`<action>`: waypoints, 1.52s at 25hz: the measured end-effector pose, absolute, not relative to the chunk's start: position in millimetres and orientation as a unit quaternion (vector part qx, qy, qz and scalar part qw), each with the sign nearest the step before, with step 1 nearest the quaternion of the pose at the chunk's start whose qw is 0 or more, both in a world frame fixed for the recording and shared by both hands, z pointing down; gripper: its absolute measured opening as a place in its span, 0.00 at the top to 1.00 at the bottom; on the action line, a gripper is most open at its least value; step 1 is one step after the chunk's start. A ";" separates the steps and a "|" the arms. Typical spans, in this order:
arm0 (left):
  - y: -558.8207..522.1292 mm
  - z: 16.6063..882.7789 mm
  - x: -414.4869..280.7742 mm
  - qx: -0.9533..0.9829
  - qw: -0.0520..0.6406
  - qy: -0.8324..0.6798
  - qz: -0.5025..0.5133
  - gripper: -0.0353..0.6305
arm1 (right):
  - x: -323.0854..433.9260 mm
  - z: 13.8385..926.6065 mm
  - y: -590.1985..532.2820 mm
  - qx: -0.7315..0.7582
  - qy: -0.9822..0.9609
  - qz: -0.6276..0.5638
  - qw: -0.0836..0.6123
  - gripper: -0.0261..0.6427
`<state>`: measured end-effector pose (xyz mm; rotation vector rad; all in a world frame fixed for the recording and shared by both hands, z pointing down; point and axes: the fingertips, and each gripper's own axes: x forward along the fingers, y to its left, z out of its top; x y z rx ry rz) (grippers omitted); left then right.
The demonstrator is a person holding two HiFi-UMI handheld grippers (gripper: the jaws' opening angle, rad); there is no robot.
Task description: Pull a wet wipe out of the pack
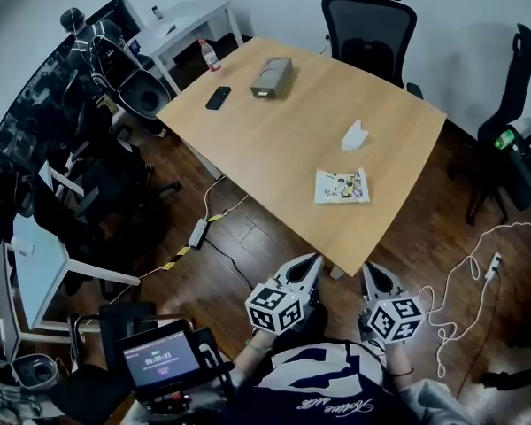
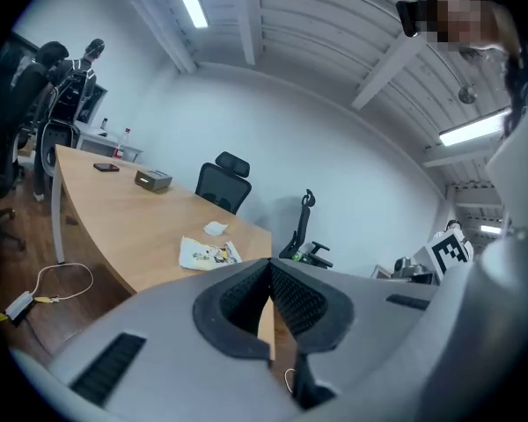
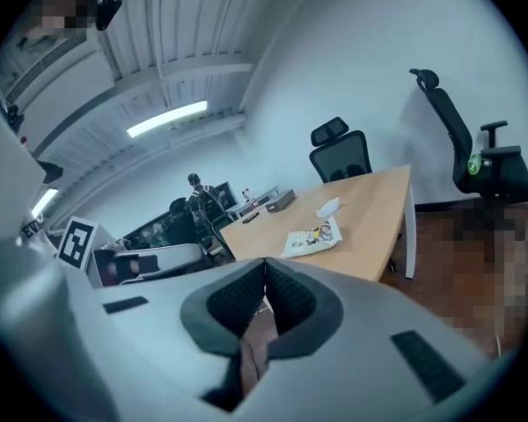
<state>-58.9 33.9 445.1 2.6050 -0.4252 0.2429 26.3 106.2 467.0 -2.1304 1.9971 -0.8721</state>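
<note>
The wet wipe pack (image 1: 342,186) lies flat near the wooden table's (image 1: 283,140) front right edge, white with a colourful print. Just behind it sits a crumpled white wipe (image 1: 355,135). Both grippers are held low in front of the person, short of the table. My left gripper (image 1: 307,270) and my right gripper (image 1: 373,277) point toward the table corner, apart from the pack. The left gripper view has the pack (image 2: 209,253) beyond shut jaws (image 2: 269,264), and the right gripper view shows the pack (image 3: 314,236) past shut jaws (image 3: 265,262). Nothing is held.
A grey box (image 1: 272,76), a black phone (image 1: 218,97) and a bottle (image 1: 210,55) are at the table's far end. Office chairs (image 1: 369,20) (image 1: 513,140) stand around. Cables and a power strip (image 1: 197,232) lie on the wood floor. A small screen (image 1: 162,359) is at lower left.
</note>
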 end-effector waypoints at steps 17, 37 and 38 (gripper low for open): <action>-92.4 495.7 -31.0 0.929 0.322 -0.139 0.117 0.94 | 58.3 474.1 23.5 -0.740 0.597 -0.308 0.026 0.97; -146.8 579.3 59.3 0.894 0.334 -0.205 0.219 0.94 | 136.3 501.9 -63.4 -0.635 0.693 -0.341 -0.010 0.97; -149.5 581.5 62.7 0.890 0.337 -0.208 0.227 0.94 | 138.5 501.7 -67.3 -0.629 0.698 -0.342 -0.016 0.97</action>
